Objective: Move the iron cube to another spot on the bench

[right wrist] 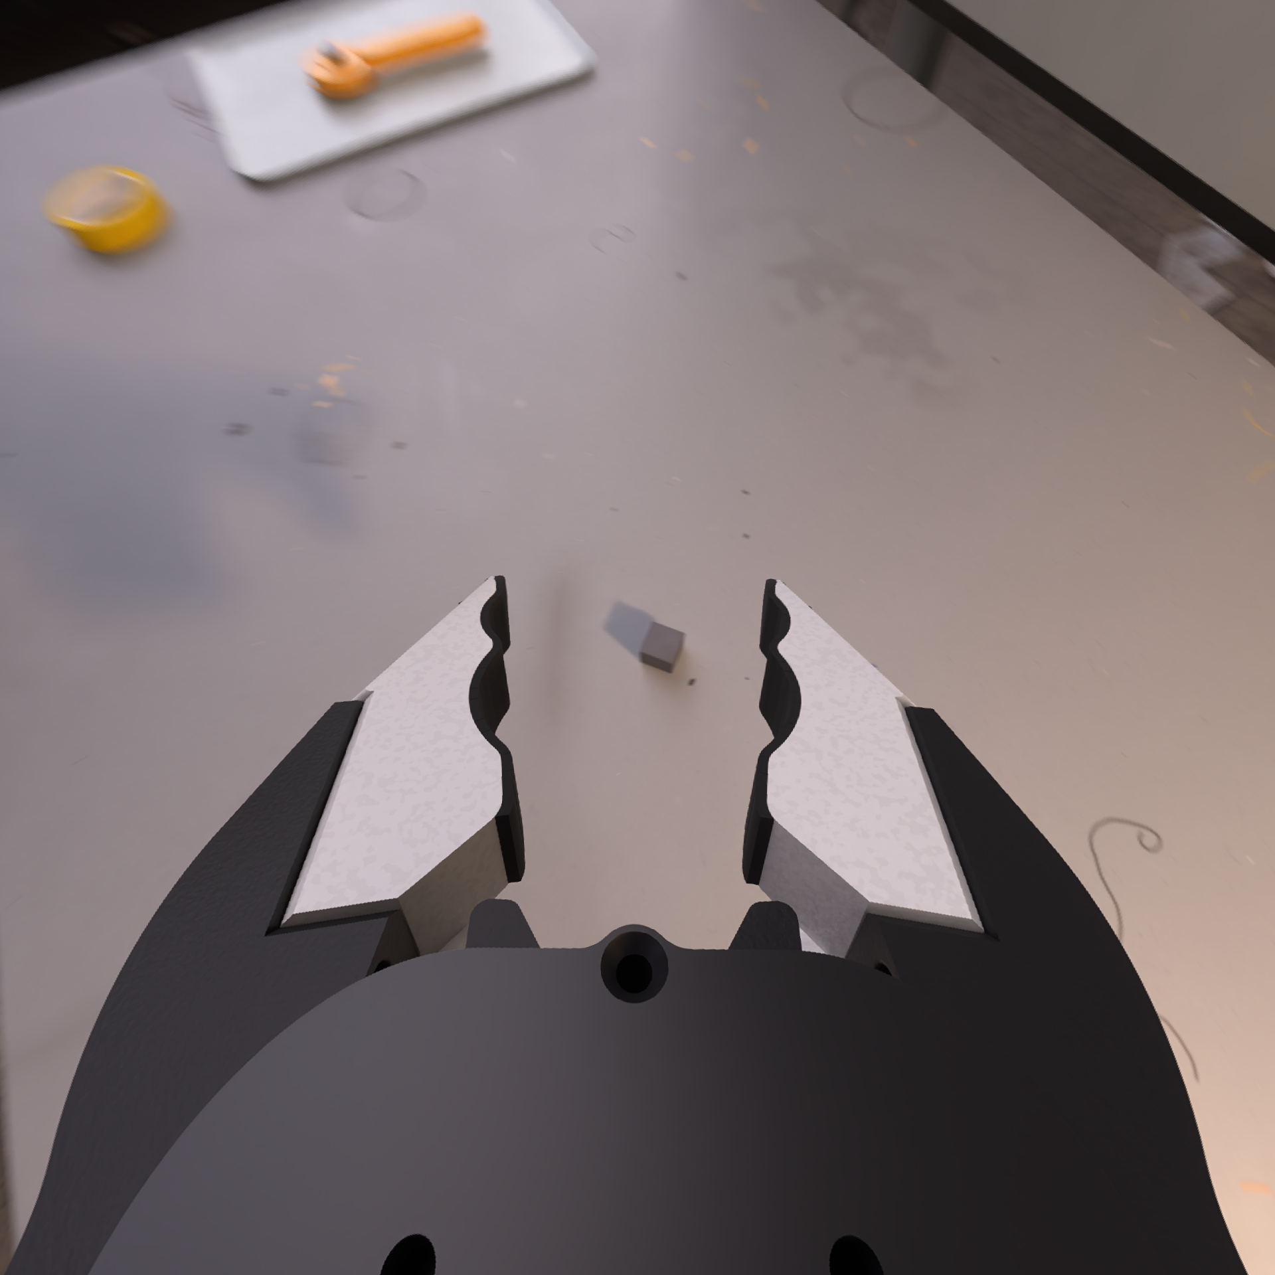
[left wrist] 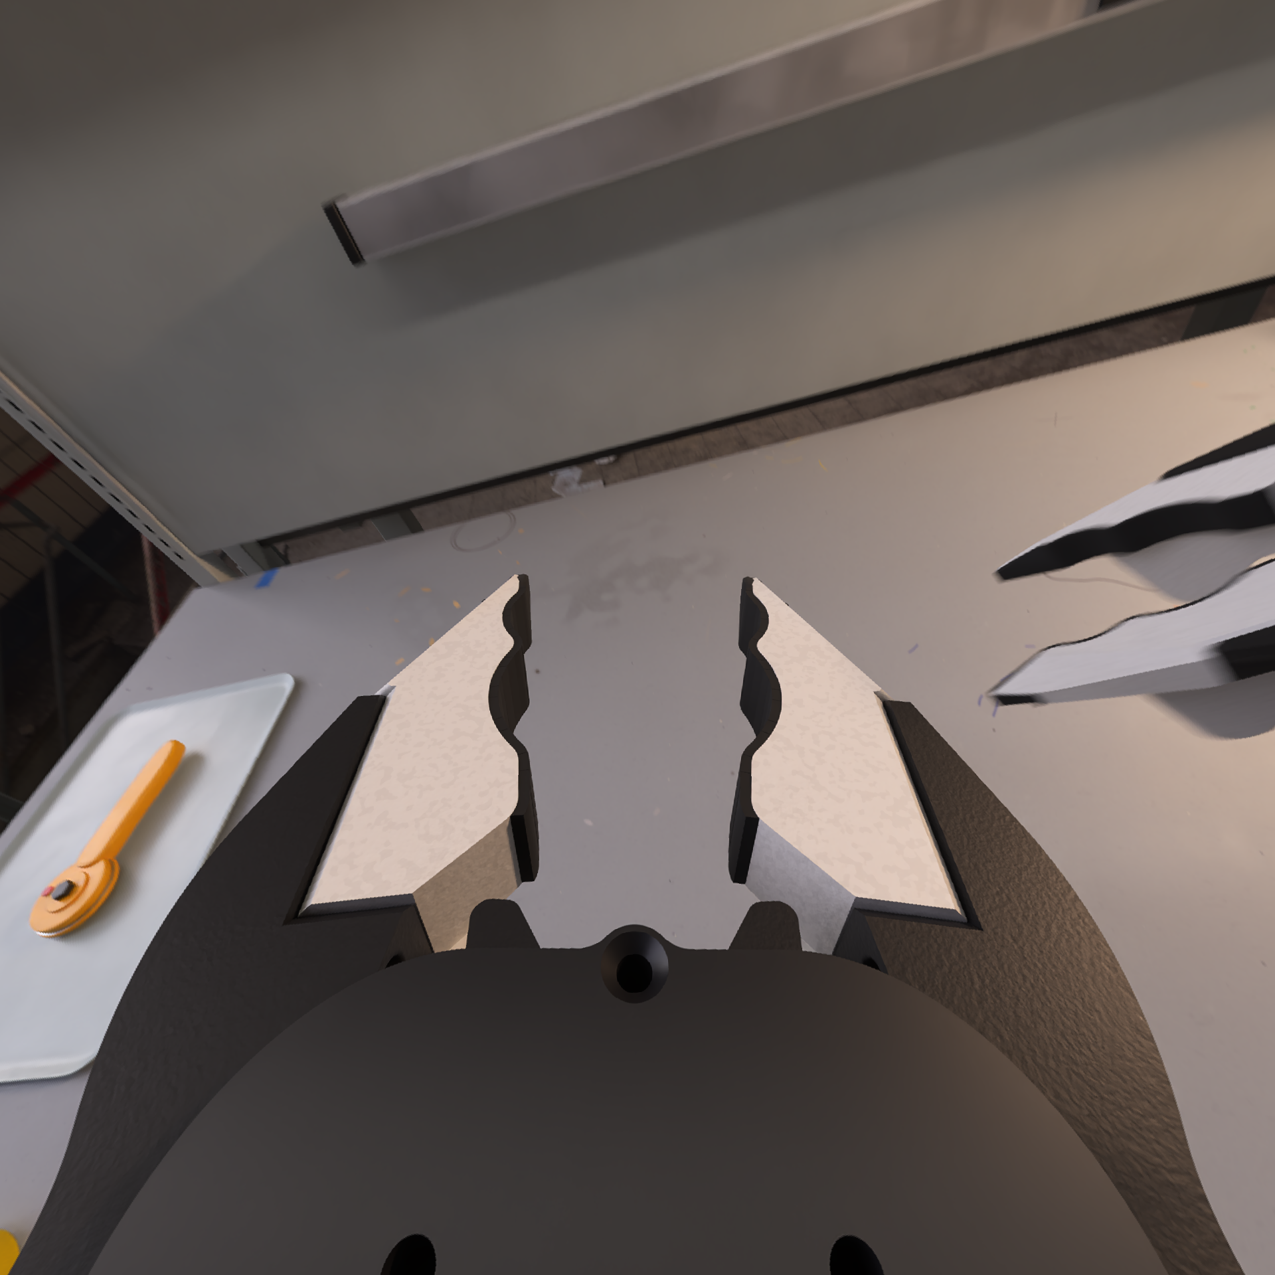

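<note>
The iron cube [right wrist: 654,641] sits on the grey bench [right wrist: 897,483] just above the middle of the right wrist view; it is small, dark grey and blurred, with a paler smear trailing to its upper left; it lies in the gap between the 2 fingertips of the right gripper [right wrist: 635,586], slightly nearer the right one, touching neither; that gripper's jaws stand wide apart and hold nothing. In the upper left of the same view a pale tray [right wrist: 552,76] rests on the bench with an orange rotary cutter [right wrist: 393,58] lying on it; left of and below the tray, apart from it, stands a small yellow cup [right wrist: 110,210], also blurred; faint ring marks, specks and a dark stain mark the bench surface.

In the left wrist view the cube does not show; the left gripper [left wrist: 635,586] hangs over bare bench [left wrist: 635,759], its 2 fingers spread wide and empty; the tray [left wrist: 228,717] lies at the lower left of the frame with the rotary cutter [left wrist: 103,842] on it, handle pointing up the frame; the right gripper [left wrist: 1138,607] enters from the right edge, blurred, its fingers parted and pointing left; a grey wall panel [left wrist: 483,359] rises behind the bench, with a long metal bar [left wrist: 690,145] crossing the upper part of the frame.
</note>
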Tool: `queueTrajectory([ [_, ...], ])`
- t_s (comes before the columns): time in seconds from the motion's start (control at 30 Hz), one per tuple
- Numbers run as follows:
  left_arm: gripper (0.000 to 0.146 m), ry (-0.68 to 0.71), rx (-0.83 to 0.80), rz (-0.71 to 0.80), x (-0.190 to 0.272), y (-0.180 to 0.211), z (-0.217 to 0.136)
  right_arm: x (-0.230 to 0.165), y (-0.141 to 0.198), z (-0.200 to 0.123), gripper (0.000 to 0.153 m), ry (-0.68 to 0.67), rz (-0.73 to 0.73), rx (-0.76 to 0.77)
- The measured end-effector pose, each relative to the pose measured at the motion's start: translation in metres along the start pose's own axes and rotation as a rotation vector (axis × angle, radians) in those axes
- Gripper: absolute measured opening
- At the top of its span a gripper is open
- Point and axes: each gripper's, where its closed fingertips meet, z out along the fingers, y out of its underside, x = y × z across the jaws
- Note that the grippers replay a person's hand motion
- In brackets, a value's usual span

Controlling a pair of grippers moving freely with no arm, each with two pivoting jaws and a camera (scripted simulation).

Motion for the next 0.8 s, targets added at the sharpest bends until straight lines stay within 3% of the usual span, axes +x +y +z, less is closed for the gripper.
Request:
queueTrajectory([
  [0.13,0.061,-0.036,0.031,0.023,0.000,-0.006,-0.008,0.020,0.013,0.048,0.069,0.189,0.112,-0.074],
  [0.23,0.062,-0.014,0.025,0.015,0.004,-0.006,-0.009,0.036,0.041,0.063,0.071,0.372,0.058,-0.343],
  [0.27,0.063,-0.004,0.025,0.013,0.005,-0.006,-0.009,0.036,0.049,0.067,0.071,0.376,0.063,-0.413],
  [0.57,0.064,0.044,0.021,0.019,0.014,-0.008,-0.010,0.037,0.101,0.103,0.069,0.251,0.305,-0.675],
  [0.8,0.068,0.054,0.035,-0.011,0.010,-0.009,-0.016,0.015,0.116,0.112,0.039,-0.005,0.468,-0.865],
])
